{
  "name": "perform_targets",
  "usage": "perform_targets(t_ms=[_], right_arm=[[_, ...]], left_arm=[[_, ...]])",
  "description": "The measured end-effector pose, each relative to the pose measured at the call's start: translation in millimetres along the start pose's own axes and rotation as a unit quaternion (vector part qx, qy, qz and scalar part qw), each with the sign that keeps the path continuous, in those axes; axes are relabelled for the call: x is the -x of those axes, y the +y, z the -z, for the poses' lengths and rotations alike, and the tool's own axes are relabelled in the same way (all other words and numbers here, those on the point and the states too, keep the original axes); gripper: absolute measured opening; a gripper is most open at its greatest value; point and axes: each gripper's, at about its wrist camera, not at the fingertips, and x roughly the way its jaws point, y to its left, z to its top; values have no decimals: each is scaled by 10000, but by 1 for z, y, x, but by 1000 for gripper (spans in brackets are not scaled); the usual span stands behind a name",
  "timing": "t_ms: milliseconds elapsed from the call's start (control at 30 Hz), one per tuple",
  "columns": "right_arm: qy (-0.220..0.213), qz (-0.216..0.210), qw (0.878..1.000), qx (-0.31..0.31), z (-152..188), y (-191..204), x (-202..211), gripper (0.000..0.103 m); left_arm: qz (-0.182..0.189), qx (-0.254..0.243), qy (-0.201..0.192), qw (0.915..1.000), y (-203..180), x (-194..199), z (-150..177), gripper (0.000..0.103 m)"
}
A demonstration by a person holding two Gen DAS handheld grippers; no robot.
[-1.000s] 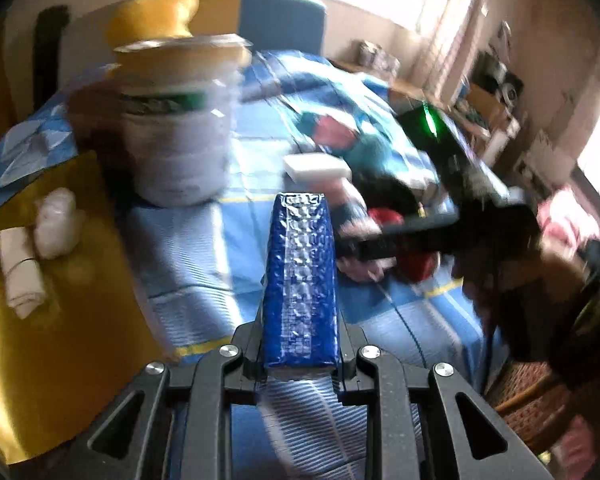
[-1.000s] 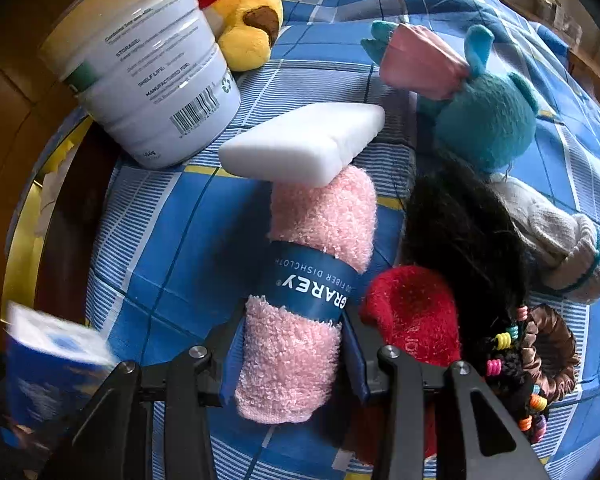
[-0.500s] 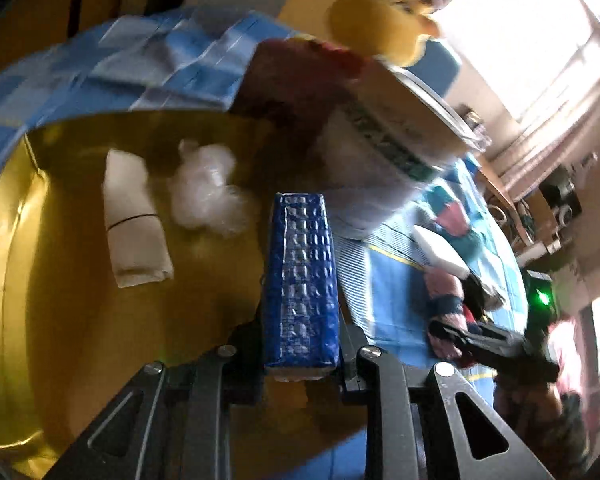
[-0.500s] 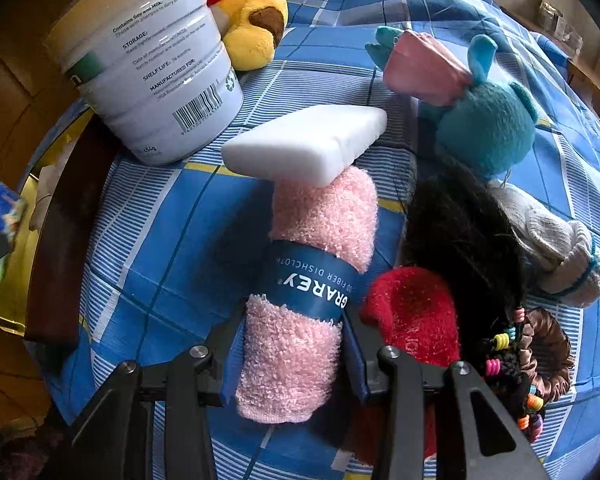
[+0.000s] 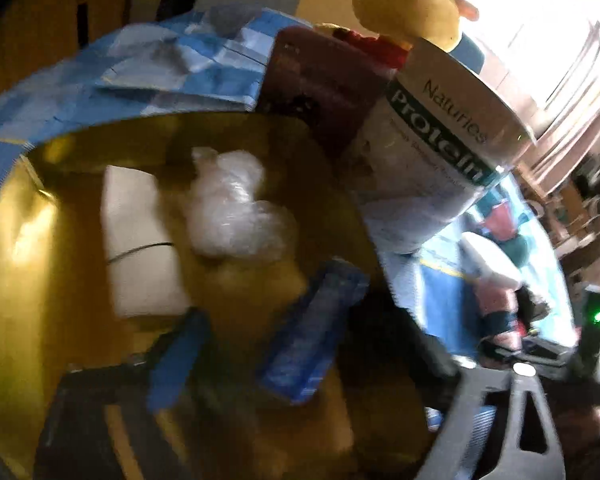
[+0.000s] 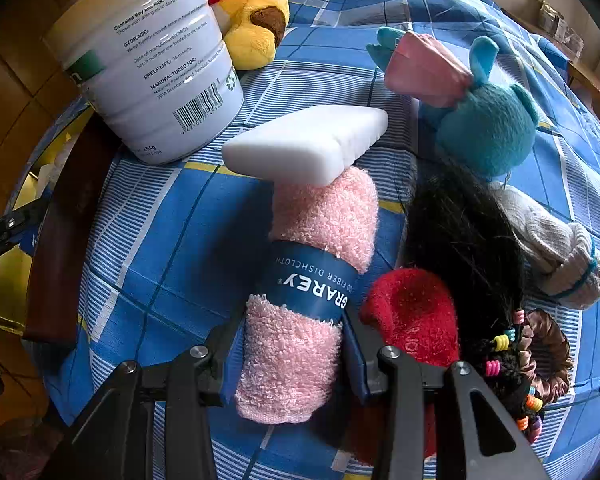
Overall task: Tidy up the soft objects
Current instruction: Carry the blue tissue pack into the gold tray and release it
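Both tongs point down. Over the gold tray (image 5: 16, 248) the left gripper (image 5: 300, 364) has just been opening and its jaws now stand wide, with the blue packet (image 5: 314, 332) lying tilted and loose between them; blur makes it hard to tell whether the packet touches the tray yet. Further into the tray lie a rolled white cloth (image 5: 140, 240) and a crumpled clear plastic bag (image 5: 232, 208). The right gripper (image 6: 292, 344) is clamped on the pink rolled dishcloth (image 6: 320, 220), which lies on the blue checked cloth (image 6: 172, 240). A white sponge (image 6: 304, 144) rests across its far end. Just right sit a red sock (image 6: 412, 312), a black hairpiece (image 6: 460, 232) and a brown scrunchie (image 6: 548, 352) partly cut off behind the finger. Beyond stand the protein tin (image 6: 156, 64), a yellow plush bear (image 6: 256, 28), a teal plush (image 6: 488, 132) and white socks (image 6: 560, 256).
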Motion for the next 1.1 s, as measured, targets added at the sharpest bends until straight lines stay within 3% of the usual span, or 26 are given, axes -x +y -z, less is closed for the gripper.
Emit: perform_targets(t_ms=[167,300,367,567,700,833,1100], right_arm=[[-3,11,10000,0,0,1,0,42],[-7,17,10000,-6,0,1,0,42],[-15,39,10000,3,0,2,0,42],[-86,158,9998,40,2,6,0,42],[-130,255,9996,17,4,9,3,42],[-137,383,9992,-29,10,18,9,35],[265,212,9994,23,34,35,22,35]], left_arm=[[-780,-339,-949,9918,-4,32,15,103],[-1350,-414,-1813,9732,-5,64,26,103],[-1258,-296,-1866,9739,1,73,26,103],[-407,65,-1779,9832,18,89,29,103],[-448,-74,-1889,9809,18,100,34,103],[-482,-202,-2015,9781,20,109,37,103],[-297,-22,-1688,9852,31,103,37,103]])
